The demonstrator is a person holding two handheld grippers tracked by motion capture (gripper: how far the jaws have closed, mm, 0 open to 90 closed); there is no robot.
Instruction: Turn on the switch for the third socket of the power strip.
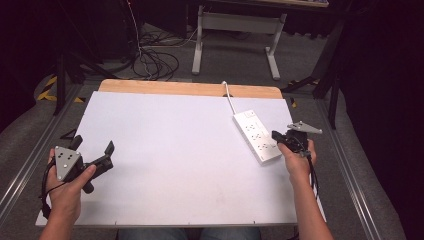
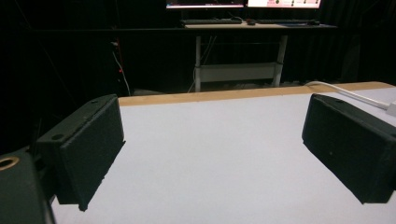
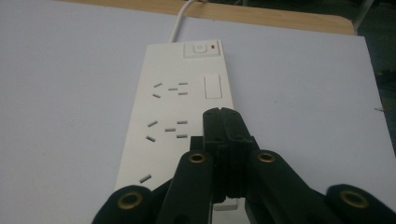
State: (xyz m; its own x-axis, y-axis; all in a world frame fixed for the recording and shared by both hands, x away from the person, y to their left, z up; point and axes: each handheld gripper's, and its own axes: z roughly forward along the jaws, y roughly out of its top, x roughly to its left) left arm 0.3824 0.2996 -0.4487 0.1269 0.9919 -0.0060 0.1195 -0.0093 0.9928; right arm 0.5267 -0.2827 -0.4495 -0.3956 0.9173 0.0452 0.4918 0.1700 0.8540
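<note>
A white power strip (image 1: 256,136) lies at the right of the white table, its cord (image 1: 230,96) running to the far edge. In the right gripper view the strip (image 3: 180,112) has several sockets and a switch with a red light (image 3: 202,48) at its far end. My right gripper (image 1: 278,138) hovers over the strip's near end; its jaws are pressed together with nothing between them (image 3: 222,114). My left gripper (image 1: 93,145) rests at the table's left side, jaws spread wide. Bare tabletop lies between its pads (image 2: 88,151).
The white table (image 1: 170,150) has a wooden strip (image 1: 190,88) along its far edge. Beyond it stands a desk frame (image 1: 235,30), with cables (image 1: 155,62) on the floor. Metal rails (image 1: 30,160) run along both sides of the table.
</note>
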